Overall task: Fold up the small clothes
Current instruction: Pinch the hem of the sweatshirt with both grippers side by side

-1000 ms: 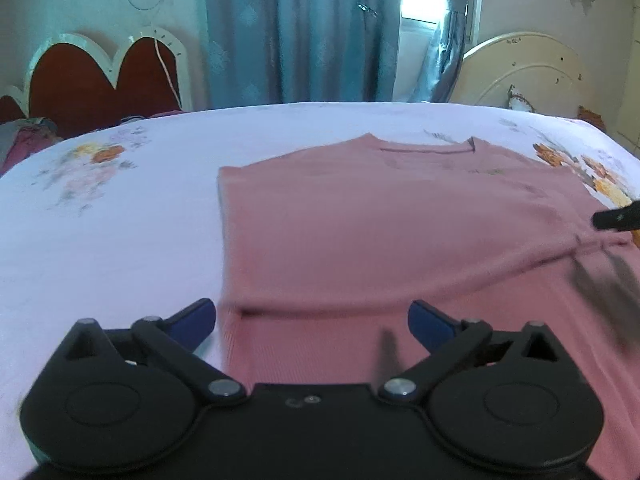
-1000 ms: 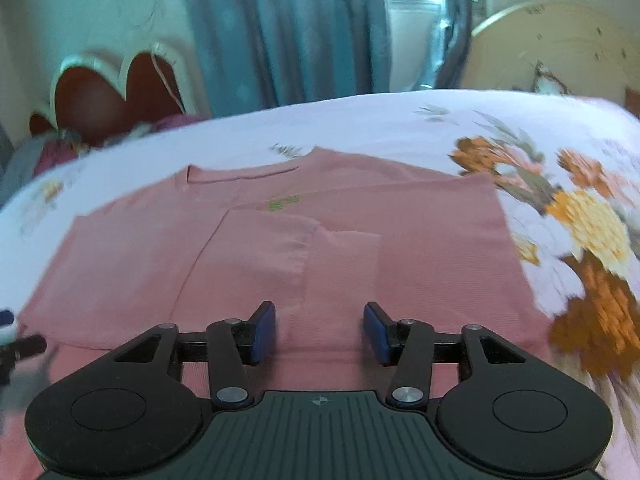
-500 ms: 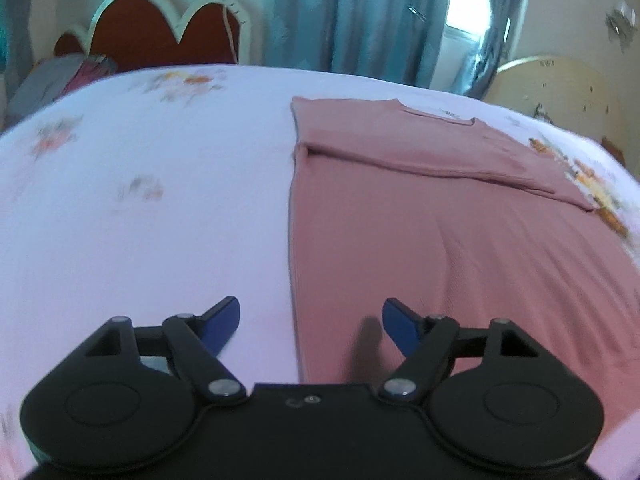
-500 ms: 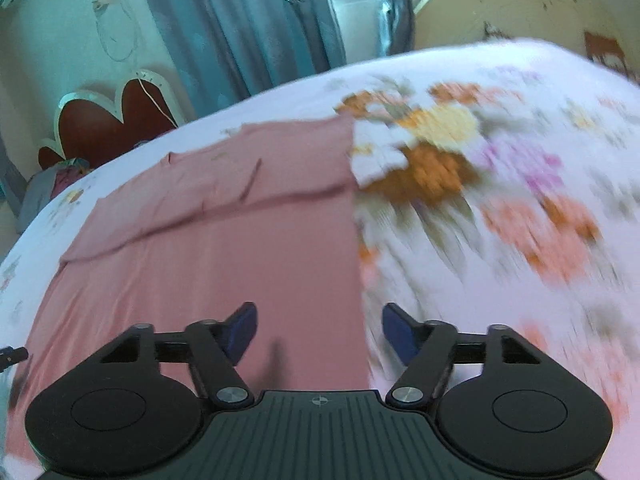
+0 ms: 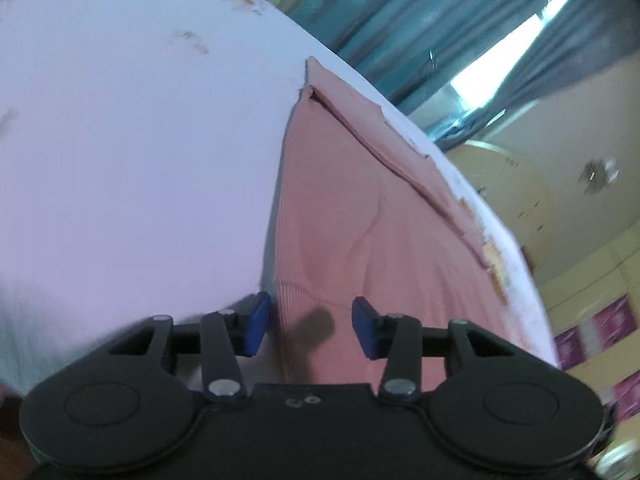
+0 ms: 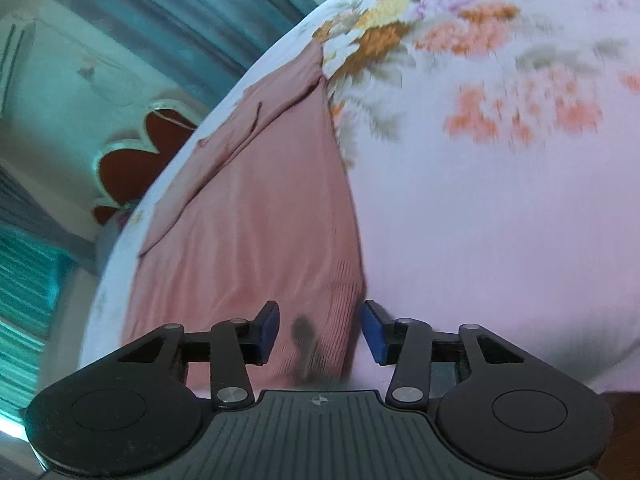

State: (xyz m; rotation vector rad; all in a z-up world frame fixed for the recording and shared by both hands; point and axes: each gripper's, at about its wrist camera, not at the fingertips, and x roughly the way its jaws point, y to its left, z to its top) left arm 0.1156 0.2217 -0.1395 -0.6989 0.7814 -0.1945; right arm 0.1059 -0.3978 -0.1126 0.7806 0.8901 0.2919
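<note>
While its jaws are closing, the left gripper (image 5: 310,326) sits low over the near left corner of the pink garment (image 5: 352,216), its blue pads (image 5: 256,322) apart with the ribbed hem between them; the left pad stands right at the garment's left side edge, and the pads do not yet press the cloth. A small dark shadow lies on the hem between the two fingers. Across the hem, the right gripper (image 6: 320,330) is placed the same way at the garment's (image 6: 256,216) near right corner, jaws closing, blue pads (image 6: 374,334) apart, the right pad just outside the garment's right side edge over the bedsheet, the ribbed hem between the fingers and not clamped. From both corners the garment runs flat away toward the far side of the bed (image 5: 132,140), where a folded-over layer crosses its upper part near the neckline. It lies on a pale sheet, plain on the left and printed with orange and yellow flowers (image 6: 384,36) on the right. Beyond the bed's far edge hang blue curtains (image 5: 400,12), and a red headboard (image 6: 132,160) with a pale scalloped rim stands to one side.
</note>
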